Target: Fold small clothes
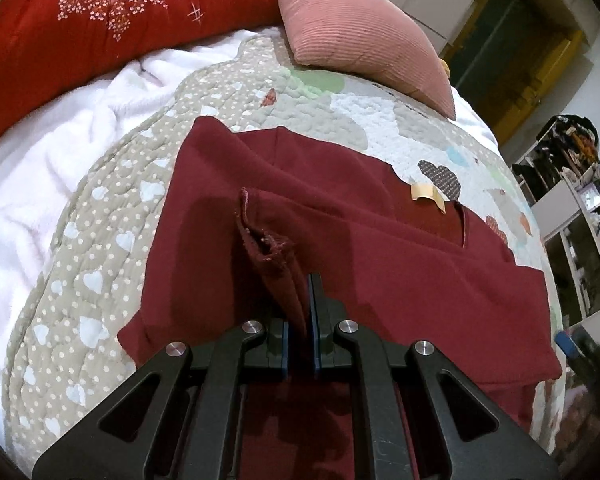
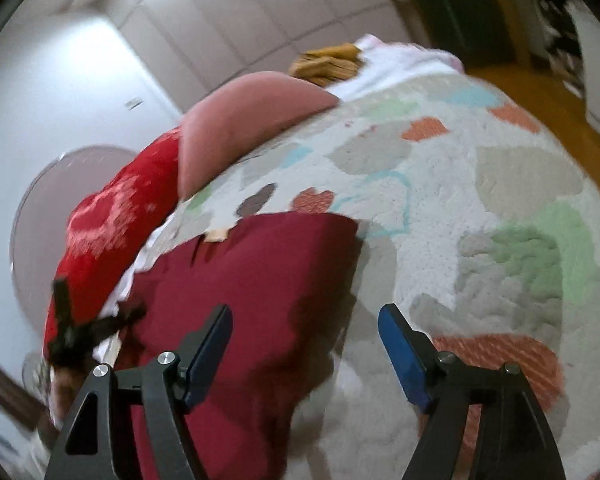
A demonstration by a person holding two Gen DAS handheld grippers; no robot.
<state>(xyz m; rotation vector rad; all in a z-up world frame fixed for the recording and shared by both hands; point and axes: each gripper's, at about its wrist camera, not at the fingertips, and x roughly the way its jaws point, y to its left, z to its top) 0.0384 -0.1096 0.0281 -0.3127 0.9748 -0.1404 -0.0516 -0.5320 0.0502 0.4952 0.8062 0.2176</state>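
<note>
A dark red garment [image 1: 340,224] lies spread on the patchwork quilt [image 1: 112,264], with a beige label [image 1: 428,196] at its neck. My left gripper [image 1: 306,280] is shut on a frayed cuff [image 1: 268,252] of the dark red garment, and the pinched cloth stands up in a fold above the pads. In the right wrist view the same garment [image 2: 252,280] lies at lower left. My right gripper [image 2: 306,312] hangs above its right edge, open, with nothing between the blue pads [image 2: 400,344]. The left gripper shows blurred at the left [image 2: 80,328].
A pink ribbed cushion [image 1: 360,28] and a red flowered duvet [image 1: 100,12] lie at the head of the bed, with a white blanket [image 1: 40,168] beside the quilt. Shelves with clutter [image 1: 572,208] stand at the right. A wooden floor [image 2: 540,100] lies past the bed's edge.
</note>
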